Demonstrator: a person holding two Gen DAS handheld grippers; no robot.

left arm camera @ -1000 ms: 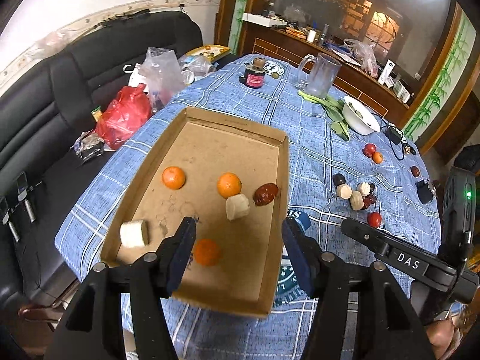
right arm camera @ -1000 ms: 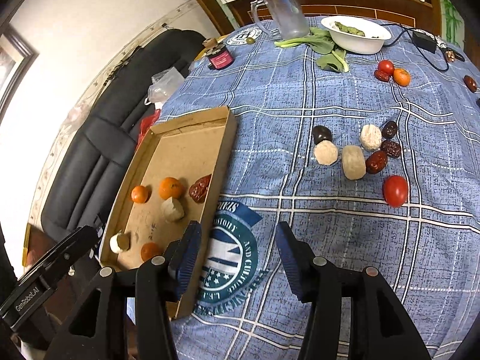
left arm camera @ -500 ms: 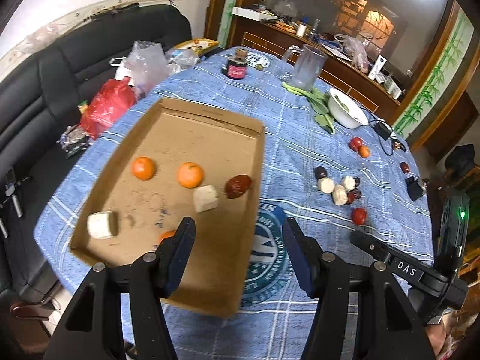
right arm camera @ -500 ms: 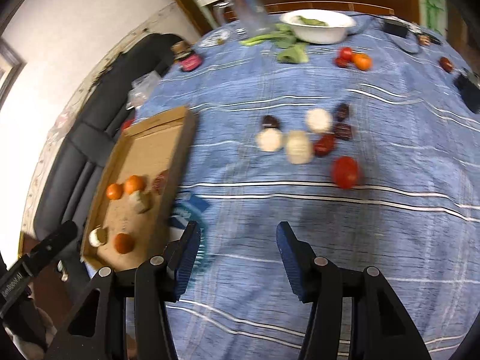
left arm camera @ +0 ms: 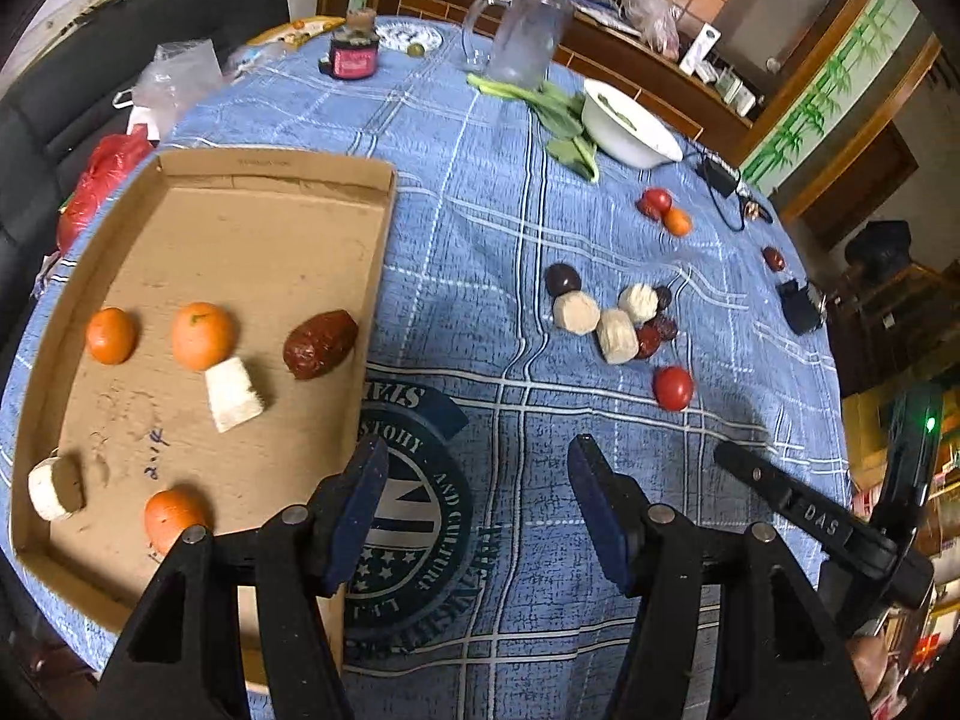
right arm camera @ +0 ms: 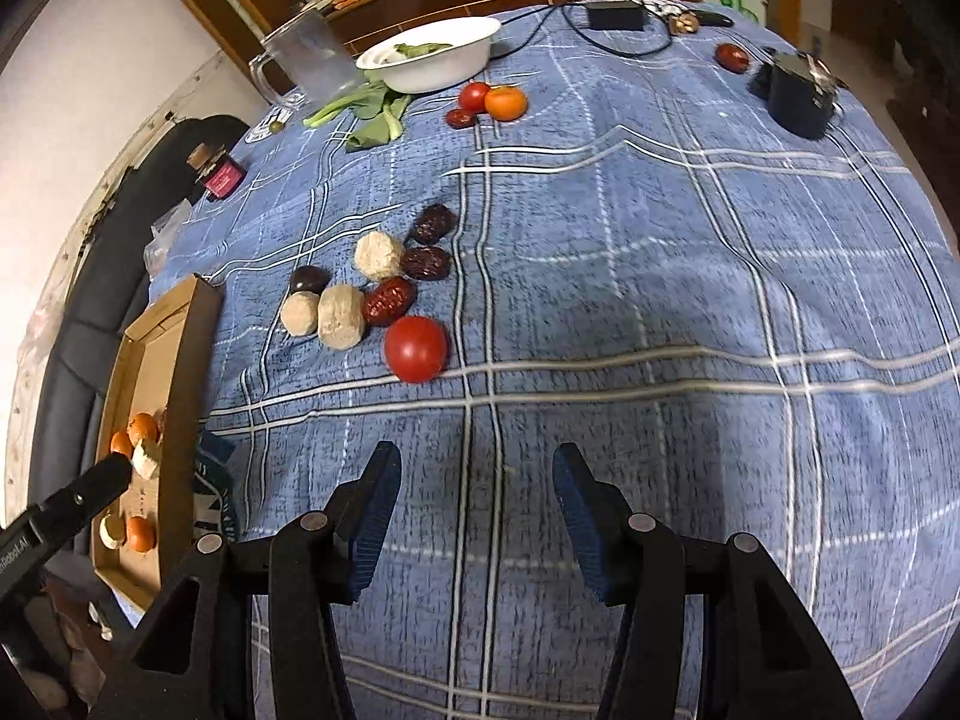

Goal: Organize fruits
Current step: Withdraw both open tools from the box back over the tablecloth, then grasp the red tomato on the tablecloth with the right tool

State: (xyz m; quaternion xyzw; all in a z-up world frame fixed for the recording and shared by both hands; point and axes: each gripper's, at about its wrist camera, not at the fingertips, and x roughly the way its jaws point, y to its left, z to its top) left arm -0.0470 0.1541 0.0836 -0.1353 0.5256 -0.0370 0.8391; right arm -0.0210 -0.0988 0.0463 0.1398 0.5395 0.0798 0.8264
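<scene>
Both grippers hung empty above the blue plaid cloth of the desk (right arm camera: pixel 690 276), the left gripper (left arm camera: pixel 471 510) with its jaws spread wide over the printed round emblem (left arm camera: pixel 414 516) beside the cardboard tray (left arm camera: pixel 264 228), the right gripper (right arm camera: pixel 474 510) likewise spread wide over bare cloth. The tray already carried three small oranges (left arm camera: pixel 201 335), two pale cut chunks (left arm camera: pixel 233 393) and one red date (left arm camera: pixel 320 343). The unsorted fruit lay in a tight cluster mid-desk: a red tomato (right arm camera: pixel 416 348) nearest the right gripper, then pale rounds (right arm camera: pixel 341 316) touching wrinkled red dates (right arm camera: pixel 389 300) and a dark plum-like fruit (right arm camera: pixel 309 279). A second little group, a tomato, an orange (right arm camera: pixel 505 102) and a date, sat farther off by the white bowl (right arm camera: pixel 432 60), and one lone date (right arm camera: pixel 733 57) near the black adapter. The step in hand looked like a reach by the right gripper for the tomato, which stood just apart from the cluster and so offered the cleanest pick. To do it well the jaws should have straddled it across its widest part, coming down from above so that neither finger nudged the date just beside it. A tomato is smooth, round and soft-skinned, so the squeeze ought to have been gentle, only enough to stop it rolling out. The carry to the tray needed to clear its raised wall and end over a bare patch of cardboard.
</scene>
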